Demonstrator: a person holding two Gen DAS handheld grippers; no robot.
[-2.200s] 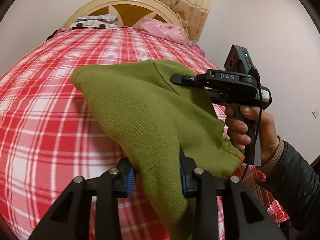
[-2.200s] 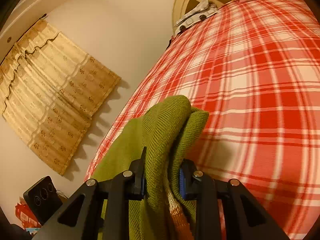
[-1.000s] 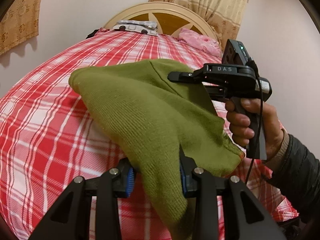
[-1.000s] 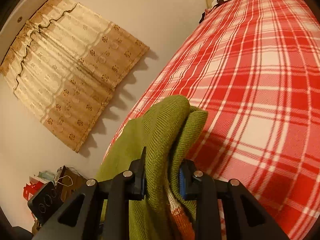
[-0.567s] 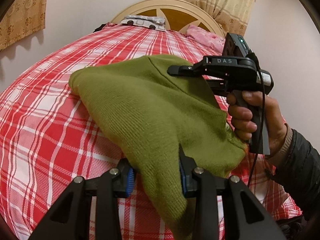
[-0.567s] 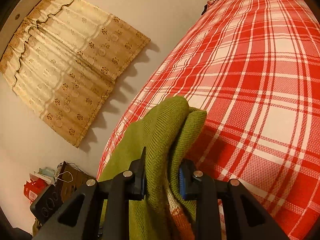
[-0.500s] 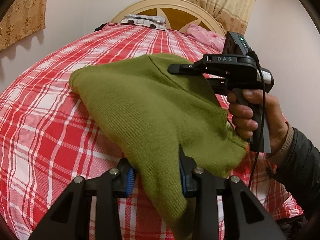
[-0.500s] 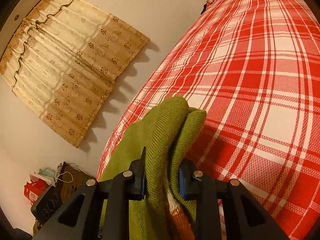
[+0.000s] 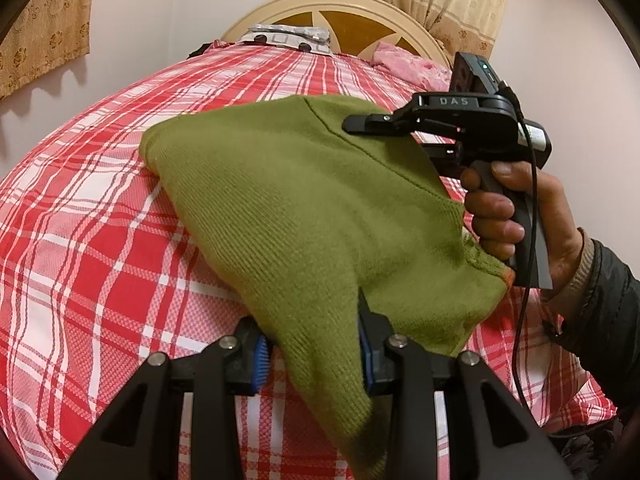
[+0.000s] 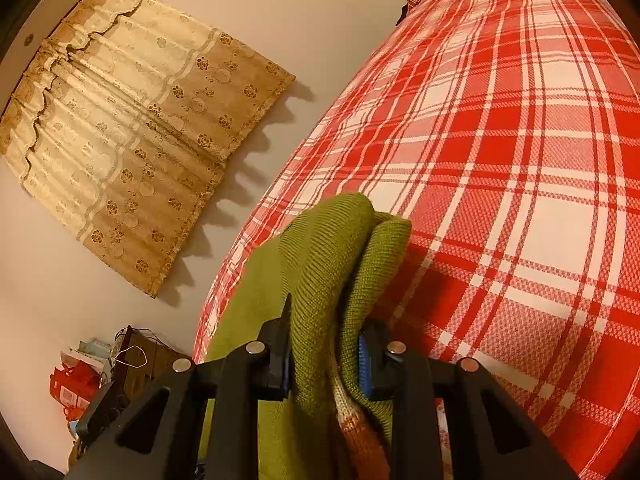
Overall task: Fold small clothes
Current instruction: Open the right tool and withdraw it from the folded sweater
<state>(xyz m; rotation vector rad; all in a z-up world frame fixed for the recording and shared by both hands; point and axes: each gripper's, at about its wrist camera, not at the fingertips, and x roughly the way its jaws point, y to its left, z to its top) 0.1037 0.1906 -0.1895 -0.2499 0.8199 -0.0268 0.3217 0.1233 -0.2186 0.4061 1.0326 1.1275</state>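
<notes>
A bunched edge of the sweater (image 9: 288,208) is clamped between the blue pads of the left gripper (image 9: 312,354), and the green knit is drawn up and away from them toward the right gripper (image 9: 400,138), which is seen from the left wrist view at the upper right. There the sweater's far edge is pinched between its two black fingers, one above the cloth and one below, and the handle is held in the person's hand (image 9: 516,216) with a dark sleeve (image 9: 608,312) behind it. In the right wrist view the right gripper (image 10: 324,360) is closed on a thick fold of the sweater (image 10: 340,248), with a strip of white and orange knit showing low between the jaws. The sweater is thus held at two edges and stretched between them, sagging over the bed (image 9: 100,240) (whether its lowest part touches the cover cannot be told). Its far left corner lies against the red and white plaid cover. Beyond the sweater a rounded headboard (image 9: 340,12) is seen, with a pink pillow (image 9: 408,66) and a grey and white object at the bed's head. Patterned curtains (image 10: 132,120) hang on the pale wall, and some clutter sits on the floor beside the bed in the right wrist view.
</notes>
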